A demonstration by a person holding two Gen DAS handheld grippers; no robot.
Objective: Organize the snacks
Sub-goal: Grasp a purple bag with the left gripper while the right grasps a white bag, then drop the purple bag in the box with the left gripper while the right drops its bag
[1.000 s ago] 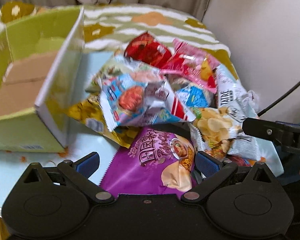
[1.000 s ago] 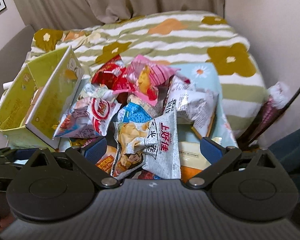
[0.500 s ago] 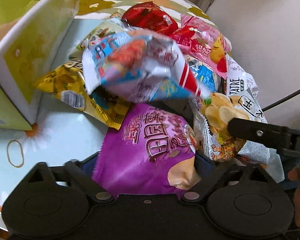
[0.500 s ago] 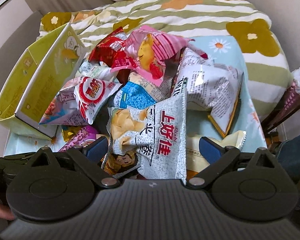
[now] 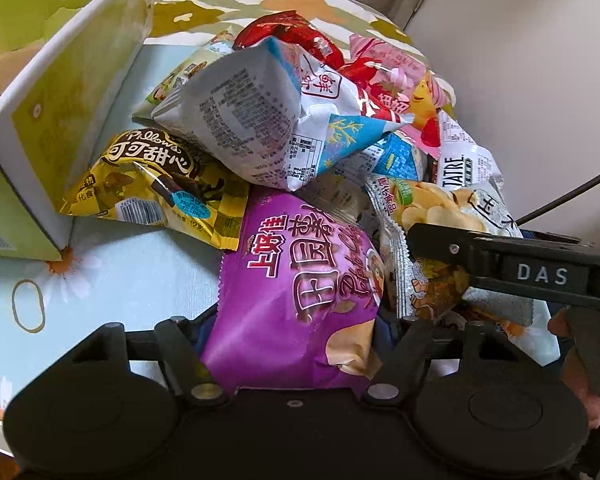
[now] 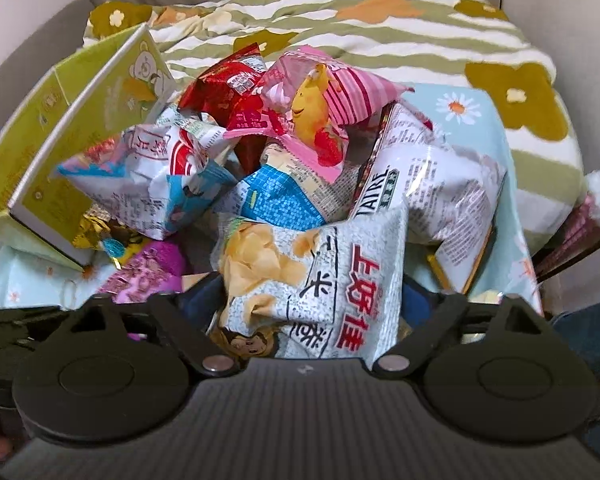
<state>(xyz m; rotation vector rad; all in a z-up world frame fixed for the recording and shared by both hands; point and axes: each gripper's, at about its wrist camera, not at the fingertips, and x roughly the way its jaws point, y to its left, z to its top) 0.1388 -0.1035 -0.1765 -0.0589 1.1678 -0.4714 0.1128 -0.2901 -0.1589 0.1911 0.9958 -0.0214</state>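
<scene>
Snacks lie heaped on a pale blue flowered tablecloth (image 5: 132, 276), with a green cardboard box (image 5: 80, 92) at ten o'clock of the pile. Left gripper (image 5: 296, 332) has just been closing and its jaws now pinch the near end of a purple chip bag (image 5: 300, 280), a yellow bag (image 5: 152, 188) lying at eleven o'clock of it. Right gripper (image 6: 312, 304) has just been closing around a grey-white chip bag (image 6: 332, 276); its jaws stand either side of it, and I cannot tell whether they press.

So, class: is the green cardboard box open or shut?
Open. The green cardboard box has its flap raised beside the snack pile, leaving the top uncovered.
</scene>
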